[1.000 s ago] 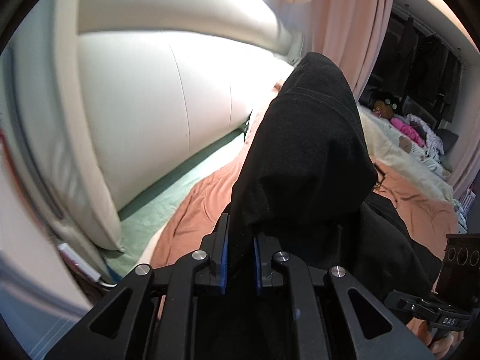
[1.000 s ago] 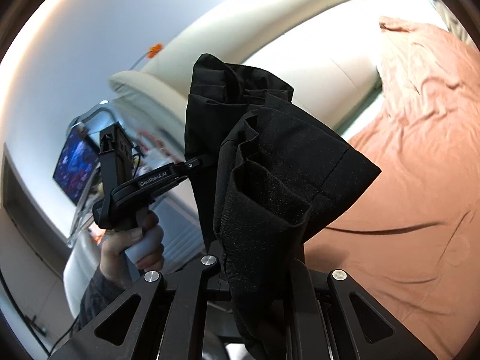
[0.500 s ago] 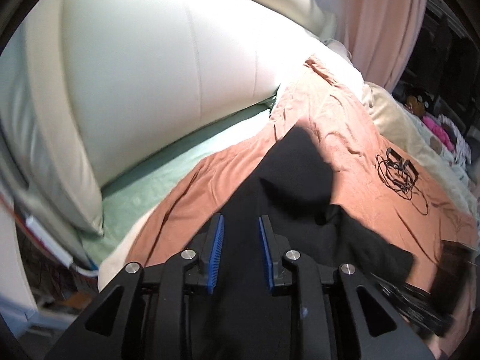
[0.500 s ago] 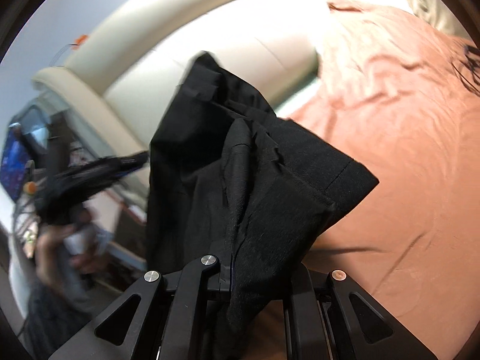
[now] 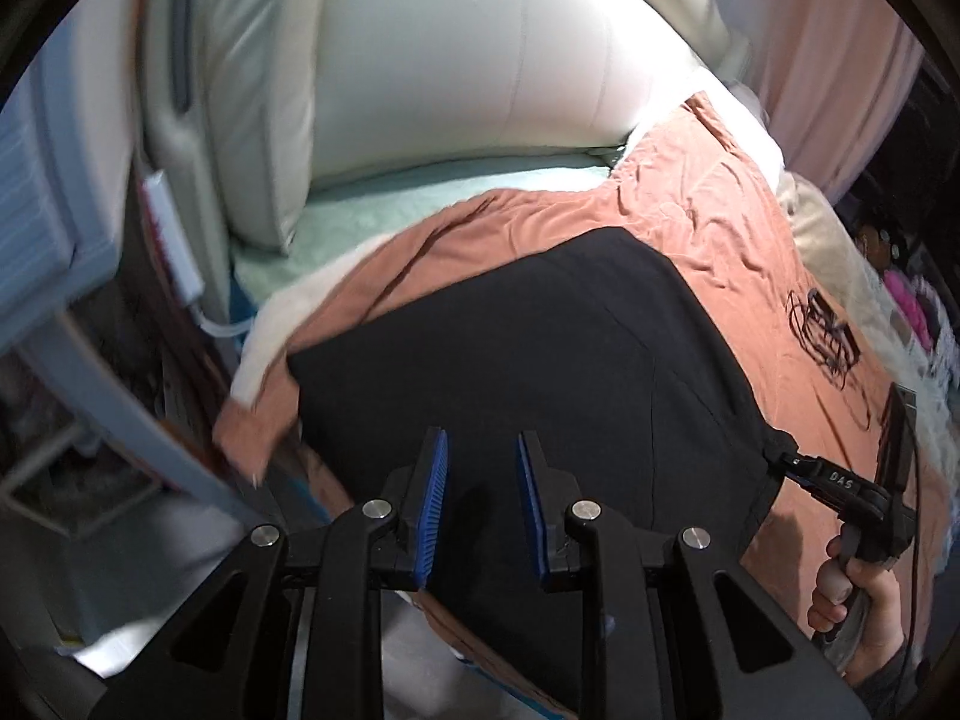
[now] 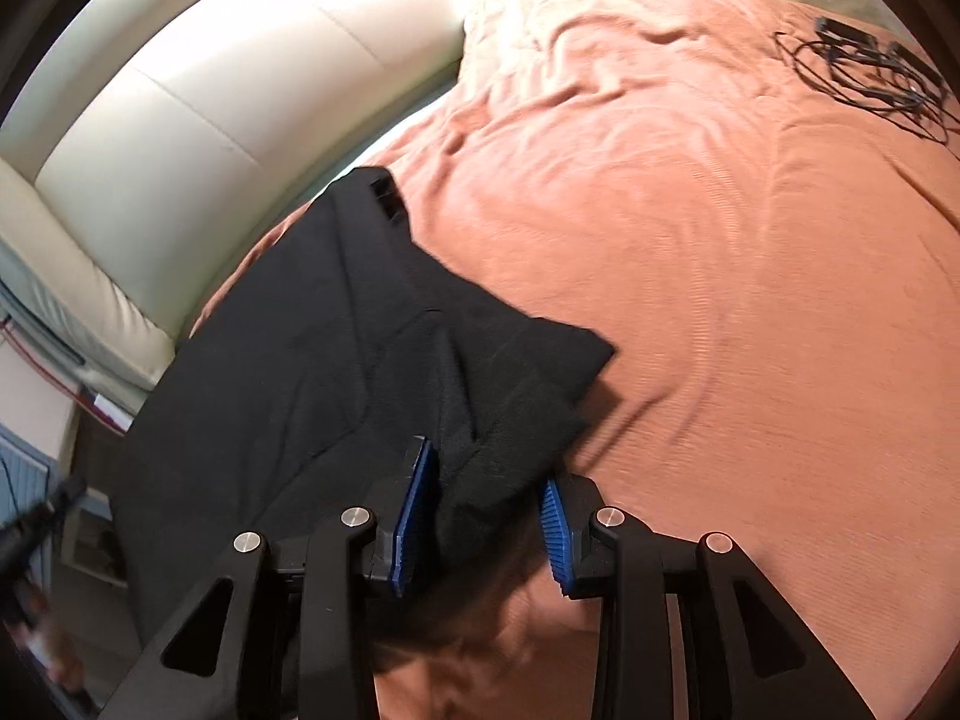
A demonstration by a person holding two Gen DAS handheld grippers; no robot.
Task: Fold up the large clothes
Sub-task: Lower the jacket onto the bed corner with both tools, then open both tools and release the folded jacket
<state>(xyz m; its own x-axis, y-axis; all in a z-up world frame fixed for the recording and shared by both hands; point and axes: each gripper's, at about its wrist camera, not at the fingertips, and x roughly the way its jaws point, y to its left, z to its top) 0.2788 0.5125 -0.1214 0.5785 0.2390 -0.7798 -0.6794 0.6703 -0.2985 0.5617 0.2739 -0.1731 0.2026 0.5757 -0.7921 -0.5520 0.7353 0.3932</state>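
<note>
1. Left hand-held gripper (image 5: 477,504): jaws parted, blue pads (image 5: 431,504) clear of the cloth, nothing pinched; they opened a little in the last second. It points down over the black garment (image 5: 540,360).
2. Right hand-held gripper (image 6: 489,516): jaws have just been opening. A bunched corner of the black garment (image 6: 336,360) sits between the blue pads (image 6: 414,516); it touches the left pad, with a gap at the right pad, so no firm grip.
3. Black garment lies spread on the bed, on the orange blanket (image 6: 720,300), near the bed's edge. One folded flap sticks out to the right in the right wrist view.
4. Right hand-held gripper also shows in the left wrist view (image 5: 780,456) at the garment's right corner, with a hand (image 5: 852,606) on its handle.
5. Pale green sheet (image 5: 420,198) shows past the blanket, then a cream padded headboard (image 5: 480,60).
6. Black tangle of cables (image 6: 870,78) lies on the blanket, well apart from the garment.
7. Pink curtain (image 5: 840,60) at far right of the left wrist view.
</note>
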